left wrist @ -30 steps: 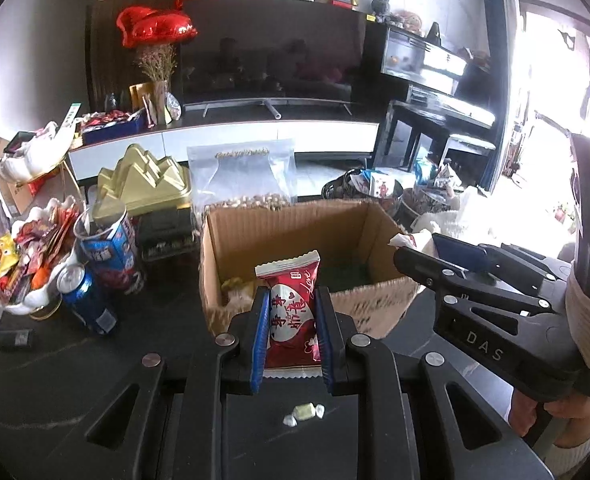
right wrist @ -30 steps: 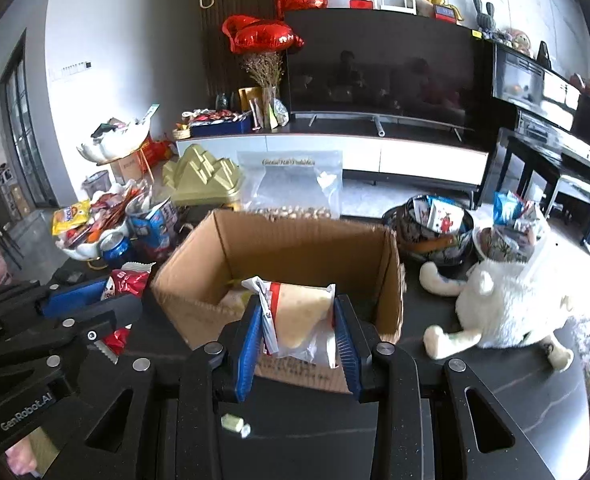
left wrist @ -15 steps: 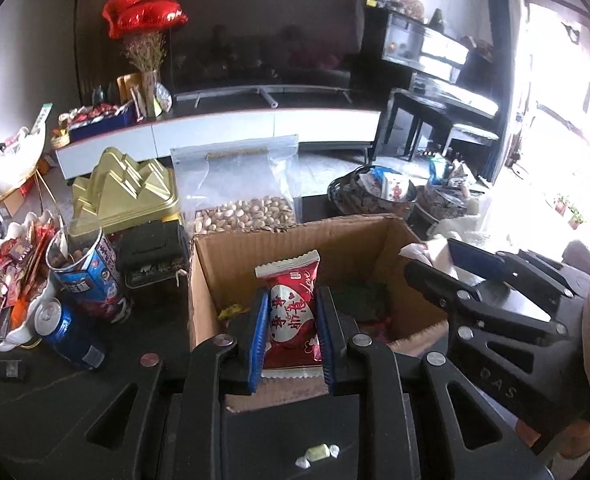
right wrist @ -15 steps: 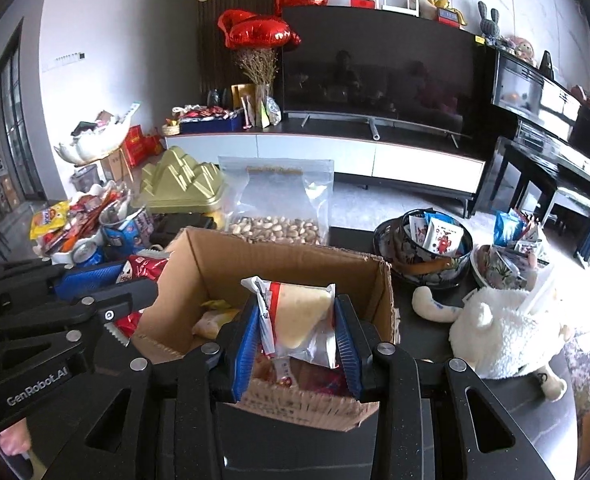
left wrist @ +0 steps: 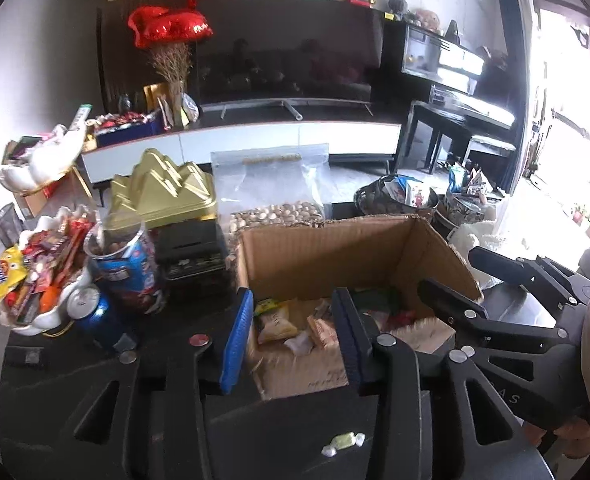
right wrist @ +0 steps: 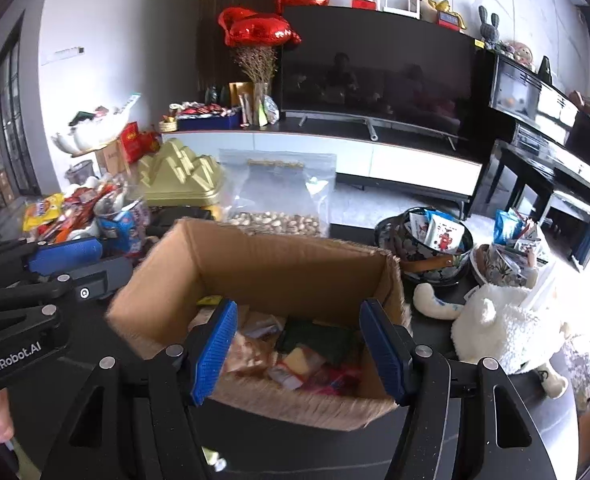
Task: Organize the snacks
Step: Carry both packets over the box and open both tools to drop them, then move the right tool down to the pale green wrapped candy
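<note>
An open cardboard box (left wrist: 335,248) (right wrist: 279,264) stands on the dark table with several snack packets lying inside (left wrist: 279,322) (right wrist: 295,356). My left gripper (left wrist: 291,332) is open and empty, its fingers above the box's near left part. My right gripper (right wrist: 299,344) is open and empty above the box's near edge. The right gripper also shows at the right in the left wrist view (left wrist: 495,308). The left gripper also shows at the left in the right wrist view (right wrist: 55,264). A small wrapped candy (left wrist: 343,442) lies on the table near me.
Left of the box are a white dish of snacks (left wrist: 35,280), a blue can (left wrist: 95,312), a snack tub (left wrist: 125,264) and a gold tin (left wrist: 163,192). A clear bag of nuts (left wrist: 275,192) stands behind. Snack bowls (right wrist: 427,244) and a white plush toy (right wrist: 503,328) are on the right.
Both grippers have opened over the box. The red packet from my left gripper and the pale packet from my right gripper have dropped into the box.
</note>
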Demonstrator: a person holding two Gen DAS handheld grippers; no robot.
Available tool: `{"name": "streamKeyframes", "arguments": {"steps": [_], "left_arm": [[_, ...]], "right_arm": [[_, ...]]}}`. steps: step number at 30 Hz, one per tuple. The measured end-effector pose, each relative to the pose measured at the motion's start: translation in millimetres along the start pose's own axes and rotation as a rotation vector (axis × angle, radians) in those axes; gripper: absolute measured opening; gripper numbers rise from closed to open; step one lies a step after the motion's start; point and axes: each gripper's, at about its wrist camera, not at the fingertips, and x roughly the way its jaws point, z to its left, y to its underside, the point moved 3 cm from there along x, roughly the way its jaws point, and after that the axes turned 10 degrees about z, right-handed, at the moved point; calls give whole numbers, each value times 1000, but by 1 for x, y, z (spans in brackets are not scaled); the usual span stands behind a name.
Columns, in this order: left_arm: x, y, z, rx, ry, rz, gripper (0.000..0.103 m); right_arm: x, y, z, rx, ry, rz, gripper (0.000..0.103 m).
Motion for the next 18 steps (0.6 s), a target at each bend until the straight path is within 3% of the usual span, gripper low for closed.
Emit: {"name": "streamKeyframes", "arguments": {"steps": [5,18], "left_arm": [[-22,21,7,-5,-36,-44,49],[-24,85,33,-54,-83,-39,51]], "right_arm": [[-14,14,17,-14,-31,-16,65],[-15,62,50,11,-78,10,65]]}}
